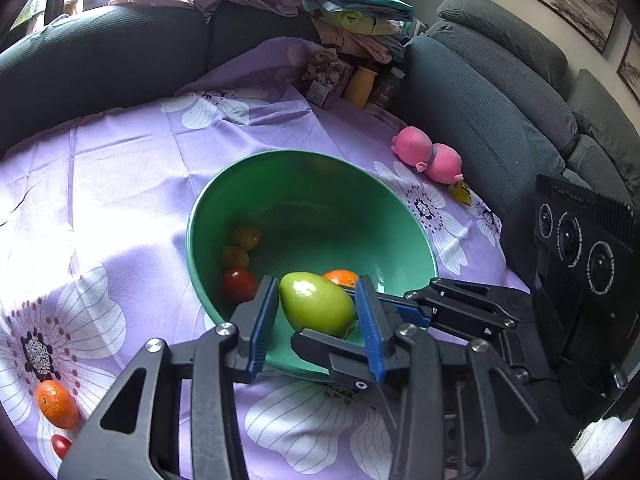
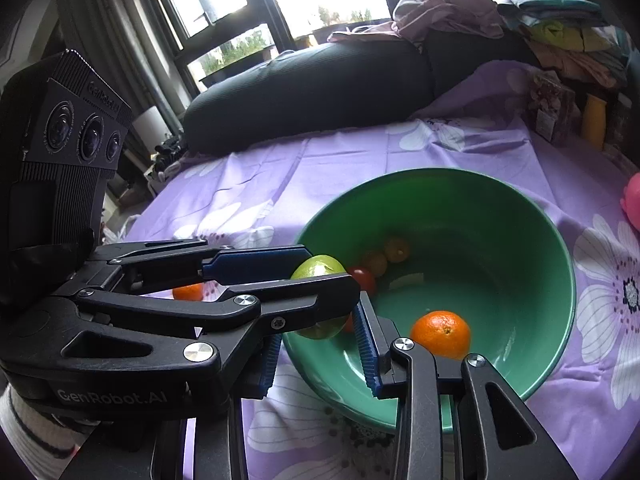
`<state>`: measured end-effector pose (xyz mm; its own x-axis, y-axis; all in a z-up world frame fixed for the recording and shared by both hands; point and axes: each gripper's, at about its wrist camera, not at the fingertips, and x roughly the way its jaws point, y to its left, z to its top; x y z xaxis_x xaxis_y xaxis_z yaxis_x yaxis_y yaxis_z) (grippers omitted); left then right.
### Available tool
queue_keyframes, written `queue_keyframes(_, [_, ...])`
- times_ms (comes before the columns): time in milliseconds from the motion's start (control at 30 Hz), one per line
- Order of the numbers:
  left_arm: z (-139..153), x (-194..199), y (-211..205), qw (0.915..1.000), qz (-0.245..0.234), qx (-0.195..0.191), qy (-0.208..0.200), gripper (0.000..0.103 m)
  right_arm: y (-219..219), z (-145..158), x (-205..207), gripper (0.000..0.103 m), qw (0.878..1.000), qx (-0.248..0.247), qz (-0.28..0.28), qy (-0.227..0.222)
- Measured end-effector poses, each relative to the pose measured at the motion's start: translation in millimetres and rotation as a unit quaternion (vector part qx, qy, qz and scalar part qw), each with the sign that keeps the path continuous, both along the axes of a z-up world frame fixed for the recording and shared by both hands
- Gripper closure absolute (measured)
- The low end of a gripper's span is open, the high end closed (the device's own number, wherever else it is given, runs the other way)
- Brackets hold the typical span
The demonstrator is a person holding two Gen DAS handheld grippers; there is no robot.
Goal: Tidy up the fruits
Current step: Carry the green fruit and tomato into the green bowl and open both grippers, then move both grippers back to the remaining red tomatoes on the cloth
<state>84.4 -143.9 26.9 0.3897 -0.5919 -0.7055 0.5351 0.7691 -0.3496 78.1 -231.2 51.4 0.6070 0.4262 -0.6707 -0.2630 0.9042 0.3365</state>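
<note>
The green fruit (image 1: 316, 304) sits just above the near rim of the green bowl (image 1: 340, 216), and your left gripper (image 1: 317, 292) has its jaws closed on it, one blue pad on each flank. Your right gripper (image 2: 318, 324) comes in crosswise at the same spot. The left finger covers one of its pads, so you cannot tell whether its jaws press the fruit or only bracket it, though a sliver of red seems to show between fruit and pad.

Inside the bowl lie an orange (image 2: 440, 334), a red tomato (image 1: 239, 285) and two dull yellow fruits (image 1: 235, 257) too shaded to name. Outside the bowl, on the purple flowered worktop (image 1: 120, 160), rest another orange (image 1: 57, 404) and a small red fruit (image 1: 61, 445) cut off by the frame edge. Beyond the bowl lies a pink toy (image 1: 428, 156).
</note>
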Motion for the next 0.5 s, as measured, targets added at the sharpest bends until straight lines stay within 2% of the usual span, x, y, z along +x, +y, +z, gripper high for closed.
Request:
queue_keyframes(33, [-1.6, 1.1, -0.3, 1.0000, 0.004, 0.001, 0.003, 0.062, -1.5, -1.1, 0.8, 0.066, 1.000, 0.001, -0.001, 0.005])
queue_keyframes(67, [-2.8, 2.2, 0.0, 0.9999, 0.011, 0.005, 0.004, 0.056, -3.2, -2.6, 1.2, 0.066, 1.000, 0.002, -0.006, 0.010])
queue_keyframes(100, [-2.7, 2.5, 1.9, 0.9998, 0.019, 0.008, 0.004, 0.045, -4.1, -3.5, 1.8, 0.066, 1.000, 0.000, -0.011, 0.013])
queue_keyframes(167, [-0.9, 2.5, 9.5, 0.9995, 0.032, 0.003, 0.003, 0.034, -5.6, -4.1, 0.8, 0.066, 1.000, -0.005, -0.017, 0.015])
queue_keyframes(233, [3.6, 1.2, 20.3, 0.9990, 0.044, -0.003, 0.000, 0.033, -5.7, -3.7, -1.0, 0.066, 1.000, -0.009, -0.019, 0.016])
queue_keyframes(300, [8.8, -1.7, 32.6, 0.9981, 0.061, -0.001, -0.007, 0.027, -5.2, -2.4, -3.0, 0.066, 1.000, -0.018, -0.021, 0.016])
queue_keyframes(500, [17.7, -16.3, 75.8, 0.9932, 0.113, 0.013, -0.023, 0.026, 3.1, 12.8, -15.8, 0.066, 0.999, -0.035, -0.015, -0.009])
